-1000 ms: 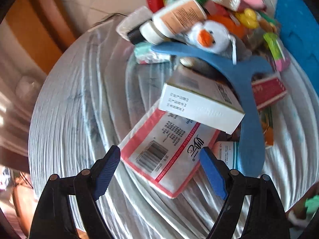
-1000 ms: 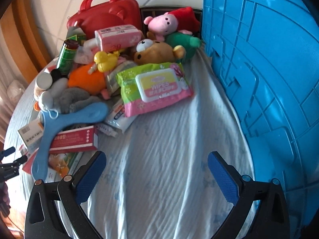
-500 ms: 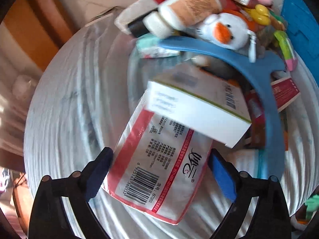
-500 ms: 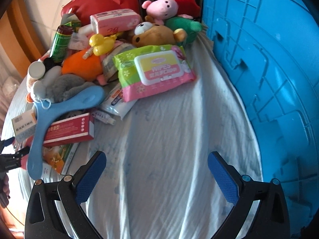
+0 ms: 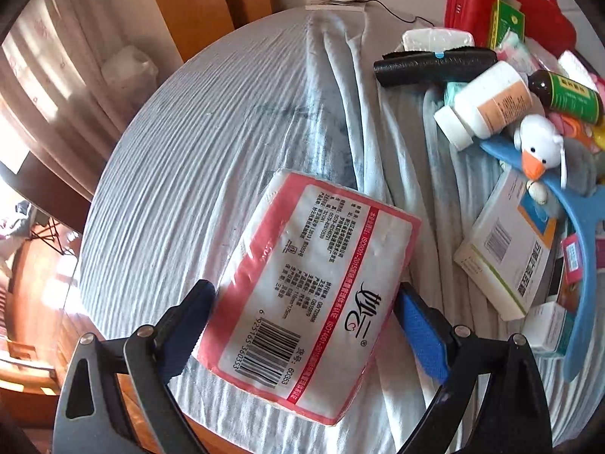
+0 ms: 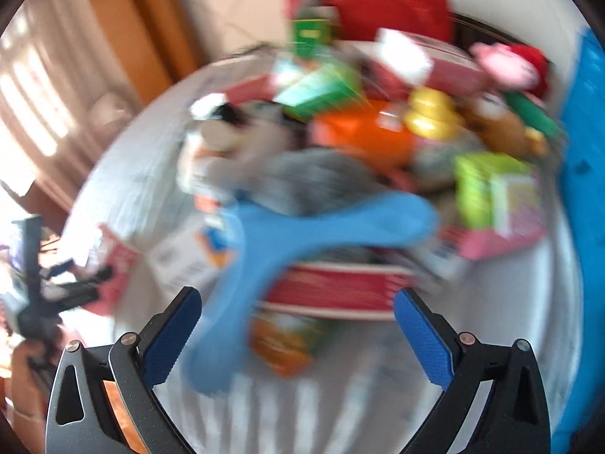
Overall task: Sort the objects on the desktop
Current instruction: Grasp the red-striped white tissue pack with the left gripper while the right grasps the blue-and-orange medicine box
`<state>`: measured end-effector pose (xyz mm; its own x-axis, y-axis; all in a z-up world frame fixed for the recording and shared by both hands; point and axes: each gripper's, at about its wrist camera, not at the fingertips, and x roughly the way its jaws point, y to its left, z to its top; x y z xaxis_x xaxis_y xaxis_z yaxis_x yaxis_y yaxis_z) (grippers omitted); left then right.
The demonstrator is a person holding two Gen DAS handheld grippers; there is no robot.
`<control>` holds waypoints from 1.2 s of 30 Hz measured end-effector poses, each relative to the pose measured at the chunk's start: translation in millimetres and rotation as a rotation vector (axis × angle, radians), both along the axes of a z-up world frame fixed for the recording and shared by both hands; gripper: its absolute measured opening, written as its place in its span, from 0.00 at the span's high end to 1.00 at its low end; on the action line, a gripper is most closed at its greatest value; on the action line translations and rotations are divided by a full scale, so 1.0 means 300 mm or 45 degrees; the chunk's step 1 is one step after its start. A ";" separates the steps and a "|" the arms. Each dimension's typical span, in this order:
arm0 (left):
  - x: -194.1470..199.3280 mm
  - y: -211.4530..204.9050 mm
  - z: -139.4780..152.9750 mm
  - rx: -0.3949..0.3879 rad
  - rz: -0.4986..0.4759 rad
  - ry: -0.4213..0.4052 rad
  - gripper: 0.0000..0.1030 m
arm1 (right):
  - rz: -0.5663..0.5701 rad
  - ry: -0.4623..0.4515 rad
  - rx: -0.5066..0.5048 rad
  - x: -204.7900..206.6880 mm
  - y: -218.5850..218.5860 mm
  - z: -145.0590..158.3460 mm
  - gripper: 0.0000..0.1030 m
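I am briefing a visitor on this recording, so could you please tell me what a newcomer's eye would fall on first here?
First, the red-and-white plastic-wrapped tissue pack clamped in the left gripper, low in the left wrist view over the pale blue striped tablecloth. Next, the curved blue plastic boomerang sprawled across the blurred clutter ahead of the open right gripper. The white plush duck with orange beak peeks out at the right.
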<state>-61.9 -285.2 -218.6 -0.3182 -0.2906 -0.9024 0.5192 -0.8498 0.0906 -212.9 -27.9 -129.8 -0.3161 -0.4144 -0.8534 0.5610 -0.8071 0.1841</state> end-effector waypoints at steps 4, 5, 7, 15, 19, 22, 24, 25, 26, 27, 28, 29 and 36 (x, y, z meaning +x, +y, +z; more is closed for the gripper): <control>-0.001 -0.008 0.009 -0.005 -0.005 0.061 0.14 | 0.039 -0.164 -0.090 0.006 -0.189 -0.026 0.00; -0.005 -0.017 0.012 -0.014 -0.008 0.075 0.14 | 0.032 -0.210 -0.098 0.005 -0.231 -0.042 0.00; -0.013 -0.033 0.013 -0.032 -0.025 0.101 0.14 | -0.014 -0.317 -0.118 -0.003 -0.300 -0.090 0.00; -0.043 -0.109 -0.031 0.103 -0.052 0.086 0.10 | -0.291 -0.451 0.052 -0.059 -0.450 -0.290 0.00; -0.074 -0.090 -0.084 0.094 -0.078 -0.023 0.08 | -0.363 -0.357 0.138 -0.090 -0.480 -0.312 0.00; -0.077 -0.104 -0.105 0.140 -0.070 -0.043 0.08 | -0.397 -0.338 0.288 -0.119 -0.529 -0.354 0.00; -0.059 -0.131 -0.096 0.194 -0.041 -0.005 0.11 | -0.381 -0.331 0.329 -0.117 -0.551 -0.367 0.00; -0.051 -0.146 -0.091 0.208 -0.028 0.013 0.12 | -0.349 -0.331 0.323 -0.109 -0.557 -0.365 0.00; -0.045 -0.157 -0.087 0.207 -0.015 0.020 0.12 | -0.300 -0.338 0.319 -0.097 -0.561 -0.362 0.01; -0.039 -0.168 -0.086 0.199 -0.001 0.021 0.12 | -0.237 -0.344 0.319 -0.076 -0.560 -0.359 0.03; -0.031 -0.179 -0.084 0.192 0.010 0.018 0.12 | -0.191 -0.349 0.321 -0.057 -0.555 -0.356 0.04; -0.026 -0.184 -0.085 0.194 0.013 0.018 0.12 | -0.151 -0.369 0.324 -0.036 -0.541 -0.356 0.04; 0.033 -0.133 -0.072 0.156 -0.012 -0.014 0.12 | -0.102 -0.362 0.327 -0.039 -0.562 -0.364 0.00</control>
